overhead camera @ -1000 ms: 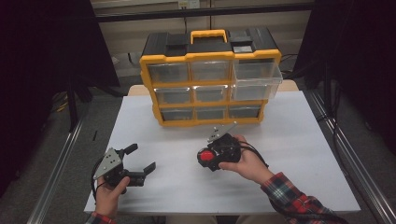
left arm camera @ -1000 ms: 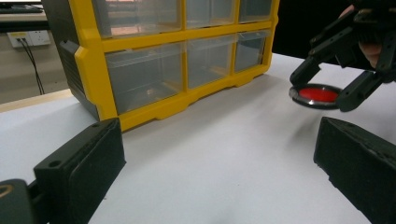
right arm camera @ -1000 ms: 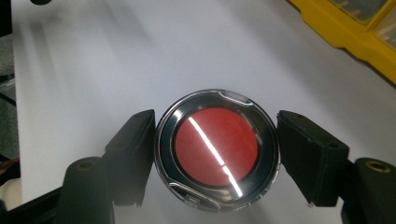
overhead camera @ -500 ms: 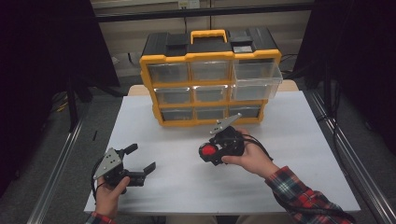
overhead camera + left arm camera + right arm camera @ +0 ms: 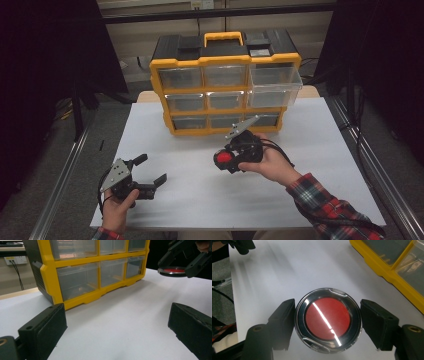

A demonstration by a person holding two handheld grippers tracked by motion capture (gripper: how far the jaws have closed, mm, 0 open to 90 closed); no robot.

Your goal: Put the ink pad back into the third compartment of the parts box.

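The round red-lidded tin [image 5: 328, 320] sits clamped between the right gripper [image 5: 231, 159] jaws, held off the white table [image 5: 210, 200], at six o'clock from the yellow drawer cabinet [image 5: 225, 90]. At eight o'clock, the left gripper [image 5: 150, 172] rests level, jaws wide apart, bare table between them.

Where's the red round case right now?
In the high view, the red round case is gripped in the right gripper, lifted over the white table just in front of the yellow drawer organizer.

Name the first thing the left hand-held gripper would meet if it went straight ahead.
Probably the yellow drawer cabinet: the left hand-held gripper points over bare white table towards its lower drawers, though depth is hard to judge.
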